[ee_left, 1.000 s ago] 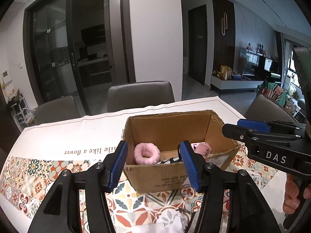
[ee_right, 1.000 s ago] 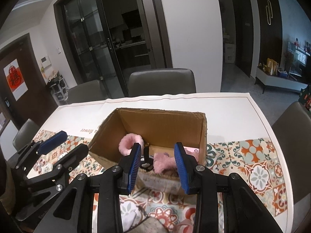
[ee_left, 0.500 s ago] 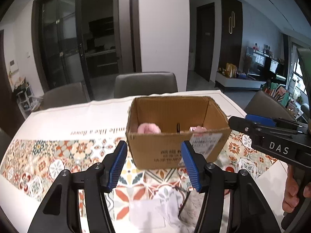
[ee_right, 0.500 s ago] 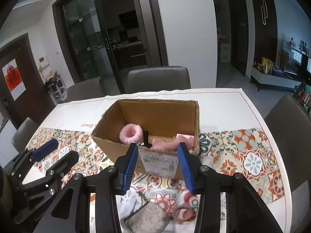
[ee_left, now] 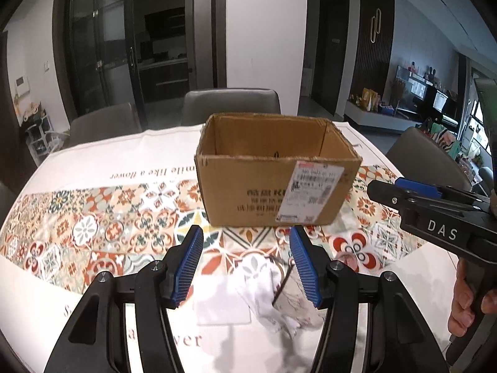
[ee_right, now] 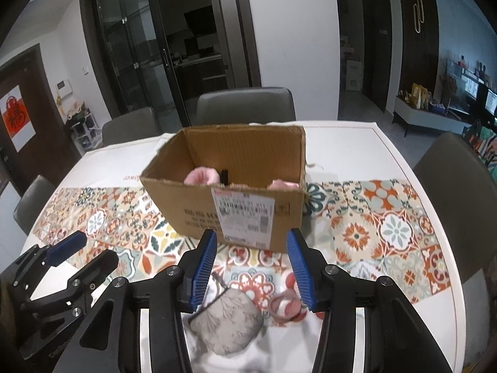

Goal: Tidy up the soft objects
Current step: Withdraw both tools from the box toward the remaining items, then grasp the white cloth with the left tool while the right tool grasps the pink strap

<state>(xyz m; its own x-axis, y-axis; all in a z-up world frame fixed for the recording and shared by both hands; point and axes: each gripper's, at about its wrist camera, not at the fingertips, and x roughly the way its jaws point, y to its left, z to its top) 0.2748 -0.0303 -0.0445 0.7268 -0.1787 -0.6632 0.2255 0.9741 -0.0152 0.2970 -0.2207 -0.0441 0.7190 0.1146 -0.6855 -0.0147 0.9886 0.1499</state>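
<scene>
both grippers, left (ee_left: 245,261) and right (ee_right: 251,262), are being held empty, jaws apart, low in frame over the grey pouch (ee_right: 226,323), likely lining up the next pick for the cardboard box (ee_right: 230,186).

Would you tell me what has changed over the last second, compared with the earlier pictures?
Both grippers have drawn back from the brown cardboard box toward the loose items on the patterned tablecloth. The right gripper, its jaws just opening and empty, now hangs over the grey fabric pouch; the left gripper is open over white cloth. Box and pink fluffy rings stayed put.
</scene>
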